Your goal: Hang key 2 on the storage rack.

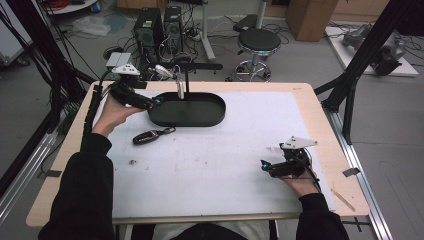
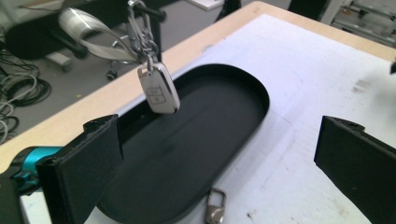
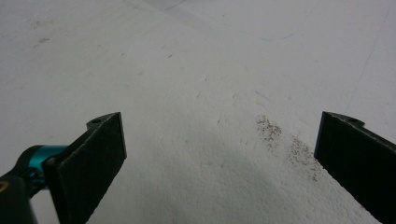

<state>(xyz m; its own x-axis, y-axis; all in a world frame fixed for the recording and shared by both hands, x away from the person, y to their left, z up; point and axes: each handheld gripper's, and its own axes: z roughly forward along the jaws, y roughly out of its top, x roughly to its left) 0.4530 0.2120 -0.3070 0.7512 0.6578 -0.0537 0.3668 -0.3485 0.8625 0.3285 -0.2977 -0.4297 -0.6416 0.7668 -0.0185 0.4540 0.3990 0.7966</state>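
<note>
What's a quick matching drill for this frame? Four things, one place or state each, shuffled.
Things:
1. white key fob
2. black key fob
3. black oval tray
4. right tool

Places or states:
A. lies flat on the white mat, near side of the tray
B. open, low over bare mat at the table's right
C. hangs from the stand's bar above the tray
D. sits at the far side of the mat, nothing lying in it

Pairs: 1-C, 2-A, 3-D, 4-B
</note>
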